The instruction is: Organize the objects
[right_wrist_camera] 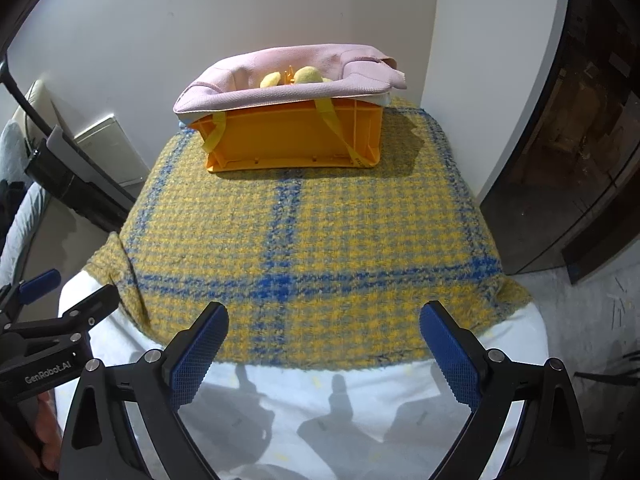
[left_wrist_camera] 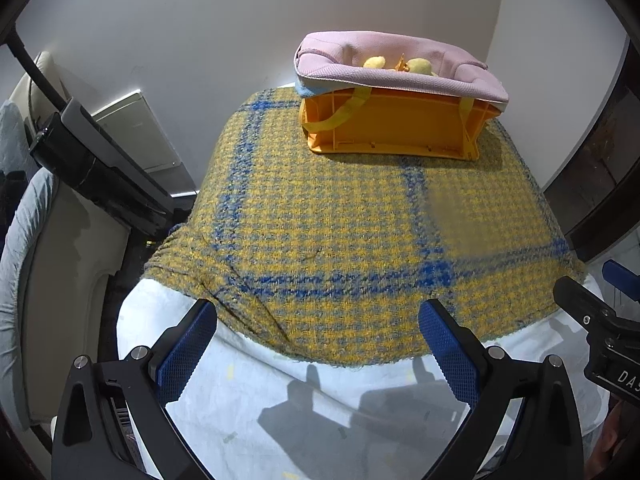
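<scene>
Left wrist view: the left tongs [left_wrist_camera: 318, 334] are held wide and empty over the near edge of a yellow-and-blue woven cloth [left_wrist_camera: 340, 216] spread on the tabletop [left_wrist_camera: 280, 392]. At the far end an orange plastic crate [left_wrist_camera: 392, 128] is seen, draped with a pink bag [left_wrist_camera: 400, 62] holding yellow plush toys [left_wrist_camera: 418, 66]. The right tongs [right_wrist_camera: 324, 338] are likewise spread wide, nothing gripped. Collection appears done; the cloth is probably left to fold.

A pink bag [left_wrist_camera: 400, 66] draped over the orange crate [left_wrist_camera: 388, 124] hid most of its contents; only two yellow lumps [left_wrist_camera: 418, 65] showed, unidentifiable.
</scene>
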